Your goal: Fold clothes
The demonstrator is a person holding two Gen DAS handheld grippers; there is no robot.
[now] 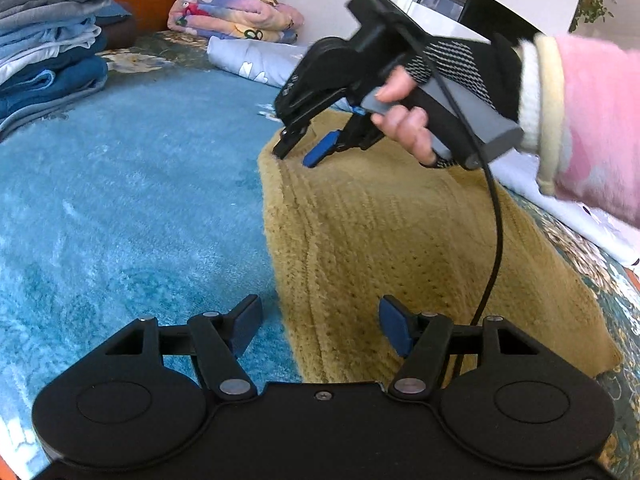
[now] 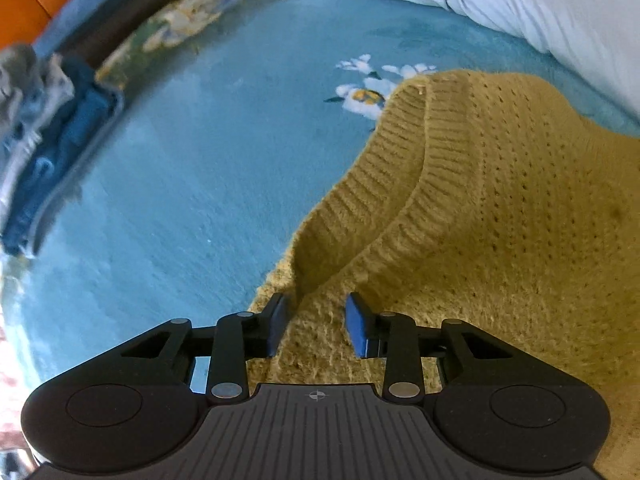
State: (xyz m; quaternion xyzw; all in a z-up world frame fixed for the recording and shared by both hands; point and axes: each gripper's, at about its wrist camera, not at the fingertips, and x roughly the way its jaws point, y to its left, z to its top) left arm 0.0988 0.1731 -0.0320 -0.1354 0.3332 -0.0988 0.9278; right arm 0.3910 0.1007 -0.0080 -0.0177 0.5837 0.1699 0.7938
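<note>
A: Where's the sweater (image 1: 400,240)?
B: On the blue blanket (image 1: 120,200). My right claw (image 2: 316,328), narrow and empty, hovers over its ribbed hem; left claw (image 1: 320,328) gapes wide. I'd pinch both layers.

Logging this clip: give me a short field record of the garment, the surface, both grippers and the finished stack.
garment: mustard knit sweater, lying partly folded
surface: blue plush blanket
left gripper: open, over sweater's near edge, nothing held
right gripper: open, jaws astride a raised ribbed fold, pads not pressing
right hand: gloved, pink sleeve
stack: folded clothes at far left
</note>
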